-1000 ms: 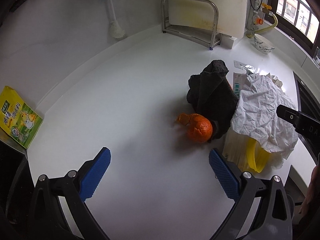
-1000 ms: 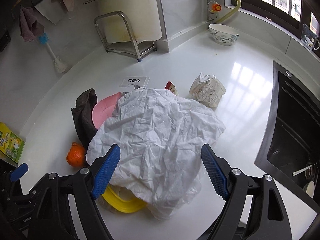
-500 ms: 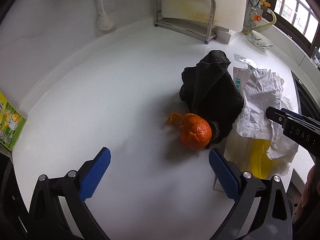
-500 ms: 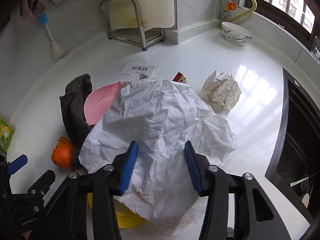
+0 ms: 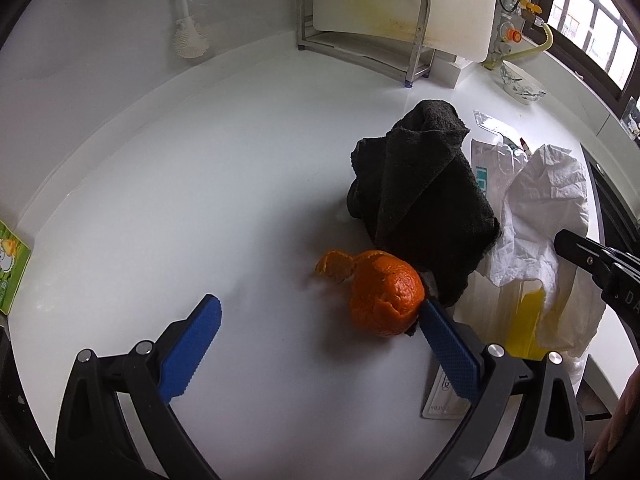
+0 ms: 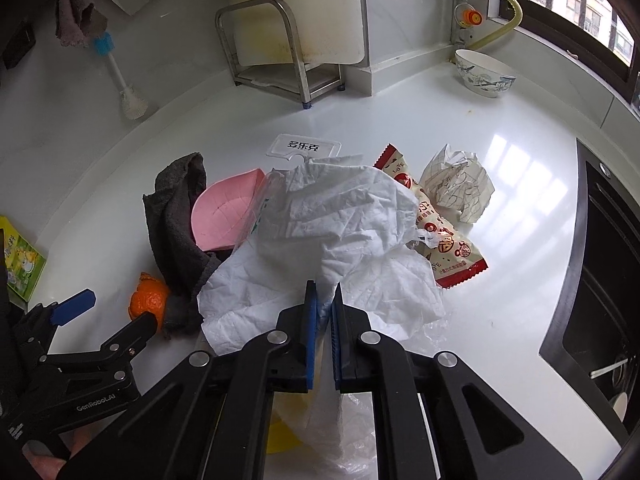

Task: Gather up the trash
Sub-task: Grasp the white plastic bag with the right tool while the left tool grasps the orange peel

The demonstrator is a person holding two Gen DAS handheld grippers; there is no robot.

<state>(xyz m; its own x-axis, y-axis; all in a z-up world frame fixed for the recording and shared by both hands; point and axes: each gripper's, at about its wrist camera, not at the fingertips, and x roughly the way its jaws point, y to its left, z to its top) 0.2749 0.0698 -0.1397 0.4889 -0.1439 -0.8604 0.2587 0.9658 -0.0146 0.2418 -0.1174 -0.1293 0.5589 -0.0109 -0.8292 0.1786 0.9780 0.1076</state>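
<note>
My left gripper (image 5: 316,344) is open on the white counter, with an orange peel (image 5: 385,294) just inside its right finger (image 5: 448,354). The peel also shows in the right wrist view (image 6: 150,300). A dark grey towel (image 5: 420,196) lies heaped behind the peel. My right gripper (image 6: 324,300) is shut on a crumpled white paper sheet (image 6: 340,232), which drapes over a plastic bag and a yellow item (image 5: 524,320). A red-and-white snack wrapper (image 6: 444,236), a crumpled paper ball (image 6: 460,184) and a pink paper piece (image 6: 224,212) lie around it.
A metal rack with a white cutting board (image 6: 296,12) stands at the back. A brush (image 5: 186,36) leans on the wall. A patterned bowl (image 6: 482,74) sits far right. A black sink (image 6: 600,280) opens on the right. A green-yellow box (image 6: 18,264) lies at the left edge.
My right gripper has closed from wide open onto the white paper sheet, bunching it and uncovering the snack wrapper. My left gripper has moved closer to the orange peel.
</note>
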